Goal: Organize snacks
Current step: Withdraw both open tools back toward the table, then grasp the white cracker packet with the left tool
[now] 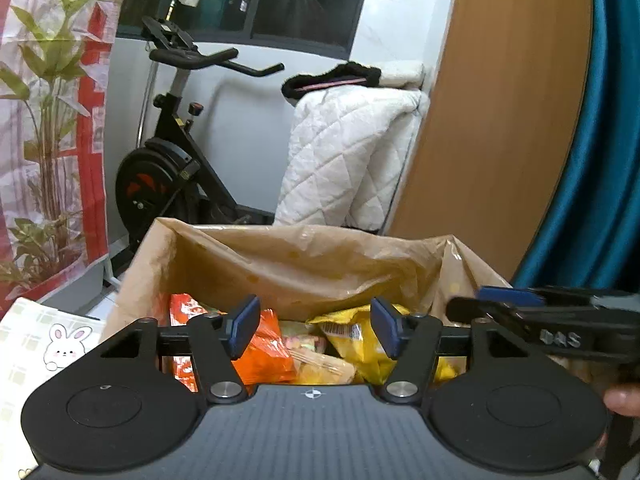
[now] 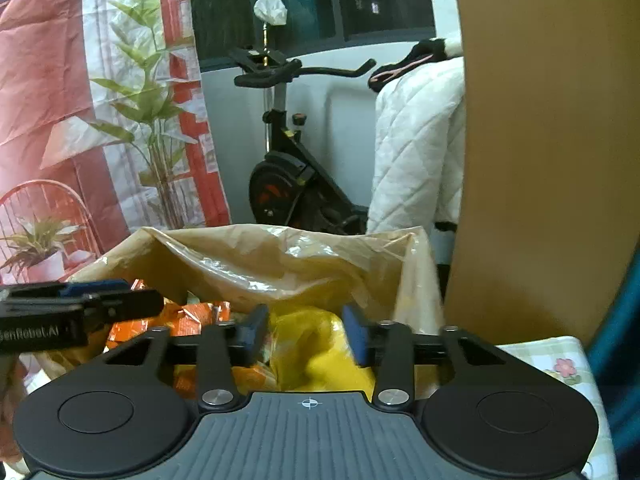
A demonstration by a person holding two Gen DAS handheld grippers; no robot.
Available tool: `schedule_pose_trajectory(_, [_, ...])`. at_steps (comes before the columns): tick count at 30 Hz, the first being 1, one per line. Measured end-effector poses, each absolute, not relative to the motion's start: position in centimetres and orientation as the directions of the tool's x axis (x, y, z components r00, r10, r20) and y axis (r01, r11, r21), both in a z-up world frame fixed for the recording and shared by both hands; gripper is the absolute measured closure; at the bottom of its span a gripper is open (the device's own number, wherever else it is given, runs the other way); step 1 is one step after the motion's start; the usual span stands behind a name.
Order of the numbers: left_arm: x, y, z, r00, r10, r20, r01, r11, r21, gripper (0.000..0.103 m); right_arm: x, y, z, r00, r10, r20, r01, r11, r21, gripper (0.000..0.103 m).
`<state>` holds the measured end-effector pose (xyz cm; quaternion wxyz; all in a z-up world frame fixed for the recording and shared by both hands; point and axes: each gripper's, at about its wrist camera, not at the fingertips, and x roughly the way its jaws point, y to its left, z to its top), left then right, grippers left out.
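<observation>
A tan plastic bag (image 1: pixel 304 260) stands open in front of me, full of snacks. In the left wrist view an orange packet (image 1: pixel 268 356) lies at its left and a yellow packet (image 1: pixel 352 340) at its right. My left gripper (image 1: pixel 314 330) is open and empty just above the snacks. My right gripper (image 2: pixel 306 334) is open and empty over a yellow packet (image 2: pixel 320 356), with orange packets (image 2: pixel 192 318) to its left. The bag (image 2: pixel 280 260) also shows in the right wrist view. Each gripper appears side-on in the other's view.
An exercise bike (image 1: pixel 172 160) and a white quilted cover (image 1: pixel 344 160) stand behind the bag. A wooden panel (image 1: pixel 500 120) and blue curtain (image 1: pixel 600 160) are at the right. A patterned tablecloth (image 2: pixel 568 372) lies under the bag. A plant backdrop (image 2: pixel 100 120) hangs at left.
</observation>
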<state>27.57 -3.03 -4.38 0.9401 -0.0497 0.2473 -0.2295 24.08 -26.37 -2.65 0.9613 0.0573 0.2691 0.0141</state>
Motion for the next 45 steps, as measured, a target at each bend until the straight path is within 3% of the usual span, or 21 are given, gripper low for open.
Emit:
schedule_pose_trajectory(1, [27.4, -2.9, -4.2, 0.773, -0.455, -0.443, 0.407, 0.89, -0.206, 0.04, 23.4, -26.2, -2.6, 0.86, 0.052, -0.508, 0.005, 0.994, 0.109, 0.046])
schedule_pose_trajectory(14, [21.1, 3.3, -2.7, 0.773, -0.445, -0.452, 0.404, 0.895, -0.191, 0.04, 15.1, -23.2, -2.0, 0.901, 0.138, -0.412, -0.079, 0.985, 0.155, 0.039])
schedule_pose_trajectory(25, [17.1, 7.0, -8.4, 0.695, -0.417, -0.586, 0.377, 0.905, -0.196, 0.041, 9.1, -19.4, -5.6, 0.9, 0.192, -0.392, -0.123, 0.973, 0.193, 0.037])
schedule_pose_trajectory(37, [19.0, 6.3, -14.5, 0.57, -0.459, -0.681, 0.365, 0.885, -0.29, 0.043, 9.1, -17.3, -14.0, 0.744, 0.254, -0.617, -0.159, 0.966, 0.205, 0.038])
schedule_pose_trajectory(45, [20.7, 4.9, -18.3, 0.496, -0.479, -0.724, 0.328, 0.876, -0.354, 0.043, 13.1, -14.5, -17.1, 0.607, 0.272, -0.747, -0.286, 0.951, 0.113, 0.039])
